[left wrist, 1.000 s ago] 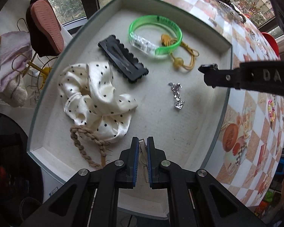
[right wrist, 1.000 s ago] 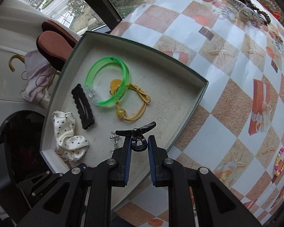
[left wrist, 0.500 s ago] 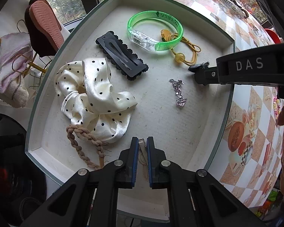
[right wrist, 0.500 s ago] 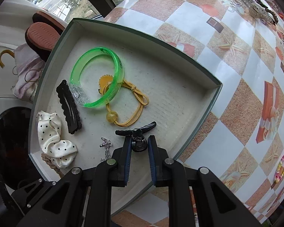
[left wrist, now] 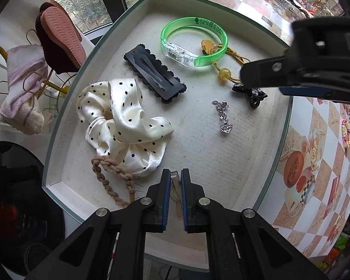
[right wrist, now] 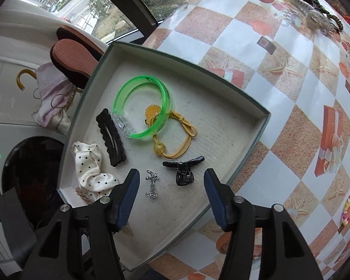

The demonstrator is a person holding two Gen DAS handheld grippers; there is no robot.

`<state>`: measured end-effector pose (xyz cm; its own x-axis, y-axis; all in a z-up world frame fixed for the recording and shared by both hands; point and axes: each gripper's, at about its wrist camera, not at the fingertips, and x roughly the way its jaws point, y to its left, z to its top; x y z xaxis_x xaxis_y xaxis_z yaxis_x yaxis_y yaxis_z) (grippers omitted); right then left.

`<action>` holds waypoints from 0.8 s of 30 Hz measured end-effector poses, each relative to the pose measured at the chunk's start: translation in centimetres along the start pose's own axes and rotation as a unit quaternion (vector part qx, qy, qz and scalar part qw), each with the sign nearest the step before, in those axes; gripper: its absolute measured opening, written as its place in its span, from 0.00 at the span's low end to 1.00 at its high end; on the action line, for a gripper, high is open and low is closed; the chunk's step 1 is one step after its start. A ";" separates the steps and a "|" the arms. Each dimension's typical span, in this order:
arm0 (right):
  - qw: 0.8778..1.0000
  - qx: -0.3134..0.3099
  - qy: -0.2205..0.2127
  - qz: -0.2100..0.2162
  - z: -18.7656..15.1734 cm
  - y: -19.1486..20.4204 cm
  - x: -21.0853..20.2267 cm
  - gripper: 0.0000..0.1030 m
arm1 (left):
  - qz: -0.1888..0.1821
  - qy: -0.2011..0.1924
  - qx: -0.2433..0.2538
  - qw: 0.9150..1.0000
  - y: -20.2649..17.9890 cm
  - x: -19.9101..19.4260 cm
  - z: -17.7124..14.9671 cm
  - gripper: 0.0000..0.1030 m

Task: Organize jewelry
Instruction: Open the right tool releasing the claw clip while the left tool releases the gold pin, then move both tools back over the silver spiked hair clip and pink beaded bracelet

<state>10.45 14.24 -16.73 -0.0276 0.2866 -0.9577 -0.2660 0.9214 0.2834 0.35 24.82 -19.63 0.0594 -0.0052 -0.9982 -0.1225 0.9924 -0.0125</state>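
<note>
Nearest, L gripper [left wrist: 175,182]: jaws together, pinching a thin tan strap or tag, prob. to steady the tray [left wrist: 277,154] while the other hand loads it; can't tell what the strap belongs to.

R gripper [right wrist: 171,182]: jaws opening, nothing between the pads; black claw clip [right wrist: 183,169] lies free on the tray floor just beyond, glossy hard plastic, winged shape. Looks like a drop-off.

Beside it, small silver chain charm [right wrist: 152,185], metallic.

Farther: cream polka-dot satin scrunchie [left wrist: 126,126] over a braided tan cord [left wrist: 109,182]; matte black scalloped snap clip [left wrist: 155,74]; translucent green bangle [right wrist: 142,107] overlapping a yellow elastic w/ bead [right wrist: 175,140].

More pieces remain on the checkered tablecloth [right wrist: 291,98].
</note>
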 end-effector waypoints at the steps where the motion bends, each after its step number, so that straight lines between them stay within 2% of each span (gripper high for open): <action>1: 1.000 0.003 -0.002 0.002 -0.1 -0.2 -0.3 0.60 | 0.003 0.000 0.003 1.000 -0.2 -0.1 0.0 0.12; 5: 1.000 0.014 -0.010 0.007 -0.8 -1.0 -1.5 0.60 | 0.008 0.002 0.010 1.000 -0.6 -0.4 0.0 0.12; 7: 1.000 0.018 -0.014 0.010 -1.3 -1.6 -2.0 0.64 | 0.008 0.003 0.011 1.000 -0.7 -0.5 0.0 0.12; 15: 0.998 0.047 -0.031 0.017 -2.5 -4.5 -4.4 0.65 | 0.017 0.005 0.027 0.999 -1.7 -1.2 -0.1 0.14; 16: 0.998 0.051 -0.034 0.017 -2.7 -5.0 -4.8 0.71 | 0.018 0.005 0.028 0.999 -1.8 -1.3 -0.1 0.43; 17: 0.998 0.055 -0.037 0.017 -2.9 -5.6 -5.2 0.75 | 0.021 0.005 0.028 0.999 -2.0 -1.5 -0.1 0.93; 18: 0.997 0.058 -0.041 0.017 -3.0 -6.0 -5.5 0.77 | 0.027 -0.002 0.025 0.999 -2.1 -1.8 -0.1 1.00; 19: 0.997 0.062 -0.043 0.017 -3.1 -6.4 -5.7 0.77 | 0.033 -0.014 0.026 0.999 -2.2 -2.3 -0.1 1.00; 23: 0.995 0.083 -0.051 0.015 -3.7 -8.6 -6.7 0.77 | 0.038 -0.017 0.038 0.998 -3.1 -3.1 0.1 1.00; 24: 0.995 0.090 -0.052 0.013 -3.9 -9.3 -6.8 0.81 | 0.041 -0.018 0.042 0.998 -3.4 -3.2 0.2 1.00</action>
<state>9.34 2.67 -13.01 0.0697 0.3281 -0.9421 -0.0903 0.9426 0.3216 0.76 21.50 -16.33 0.0888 0.0795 -0.9929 -0.0456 0.9961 0.0756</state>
